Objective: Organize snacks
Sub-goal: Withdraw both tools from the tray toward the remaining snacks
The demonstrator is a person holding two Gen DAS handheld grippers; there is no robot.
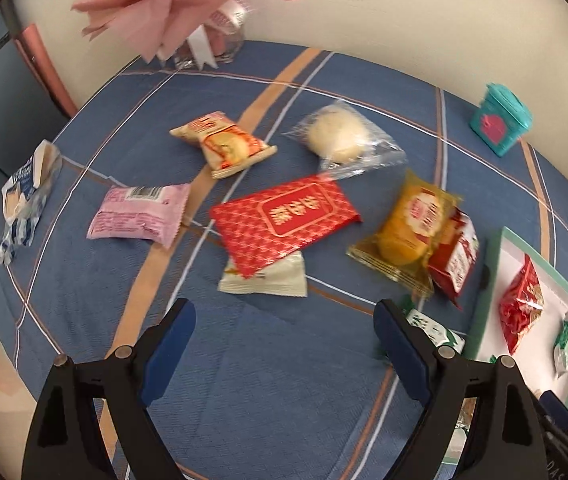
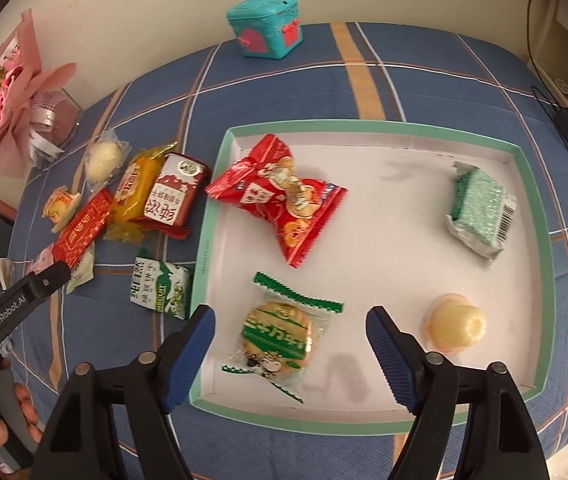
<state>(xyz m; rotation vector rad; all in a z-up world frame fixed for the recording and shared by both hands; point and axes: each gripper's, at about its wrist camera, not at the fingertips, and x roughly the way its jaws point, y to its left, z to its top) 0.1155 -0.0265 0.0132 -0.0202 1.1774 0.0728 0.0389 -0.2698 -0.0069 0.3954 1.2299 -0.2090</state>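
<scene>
Several snack packets lie on the blue plaid tablecloth in the left wrist view: a red packet (image 1: 285,222) over a white one (image 1: 268,278), a pink packet (image 1: 140,214), an orange-cream packet (image 1: 224,144), a clear-wrapped bun (image 1: 337,134), a yellow packet (image 1: 407,226). My left gripper (image 1: 284,336) is open and empty just in front of the white and red packets. My right gripper (image 2: 289,340) is open and empty above the green-rimmed tray (image 2: 367,414), over a green cookie packet (image 2: 278,332). The tray also holds a red packet (image 2: 284,196), a green packet (image 2: 479,210) and a jelly cup (image 2: 457,326).
A teal box (image 2: 266,32) stands at the back of the table by the wall. A pink bouquet (image 2: 12,96) stands at the back left. A green biscuit carton (image 2: 162,290) lies left of the tray. A blue-white packet (image 1: 24,196) lies at the table's left edge.
</scene>
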